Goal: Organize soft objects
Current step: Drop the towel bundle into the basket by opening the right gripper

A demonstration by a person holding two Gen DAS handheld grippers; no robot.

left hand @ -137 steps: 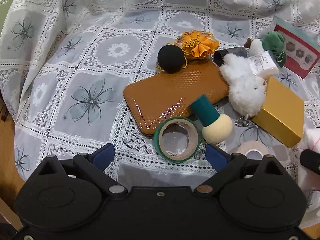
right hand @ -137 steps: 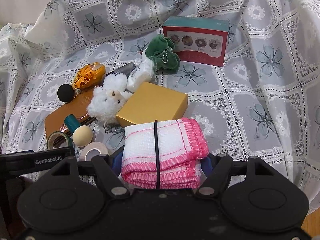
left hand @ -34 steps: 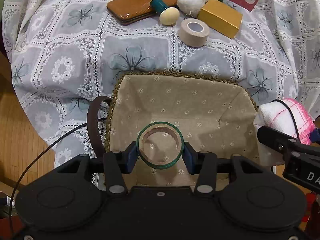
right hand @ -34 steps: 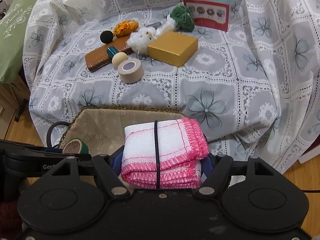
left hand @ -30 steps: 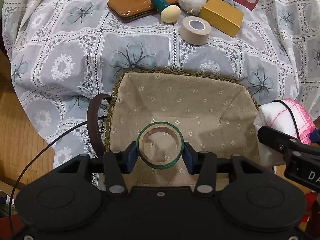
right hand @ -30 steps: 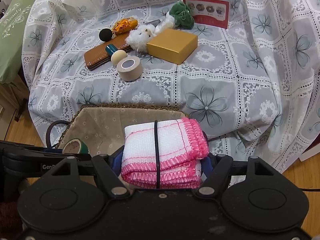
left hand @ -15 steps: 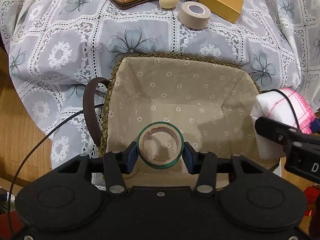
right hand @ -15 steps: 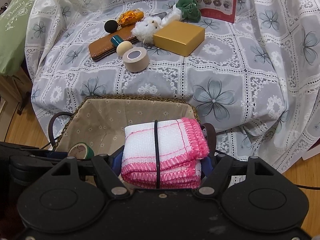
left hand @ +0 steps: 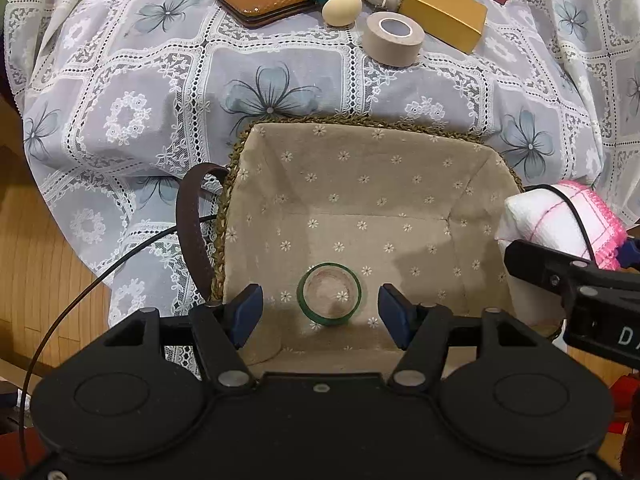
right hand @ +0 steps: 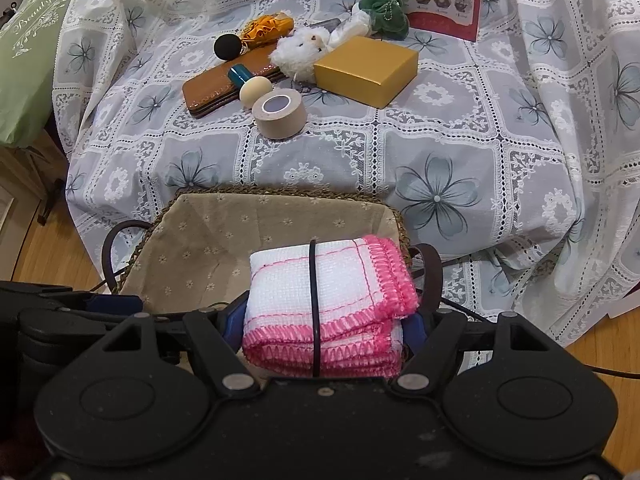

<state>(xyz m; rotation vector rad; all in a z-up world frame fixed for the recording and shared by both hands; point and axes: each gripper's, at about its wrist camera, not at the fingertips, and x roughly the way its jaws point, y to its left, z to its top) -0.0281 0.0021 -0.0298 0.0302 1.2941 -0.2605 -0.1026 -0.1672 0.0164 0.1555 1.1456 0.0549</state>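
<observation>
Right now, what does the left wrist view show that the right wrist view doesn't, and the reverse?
Only the left wrist view shows the green tape roll lying on the basket floor, between the open left gripper fingers.

Only the right wrist view shows the green pillow, black ball and orange pouch.

Both show the basket, beige tape roll, gold box and the white-pink towel clamped in the right gripper.

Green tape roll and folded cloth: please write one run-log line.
left gripper: open | green tape roll: in basket | right gripper: holds folded cloth
</observation>
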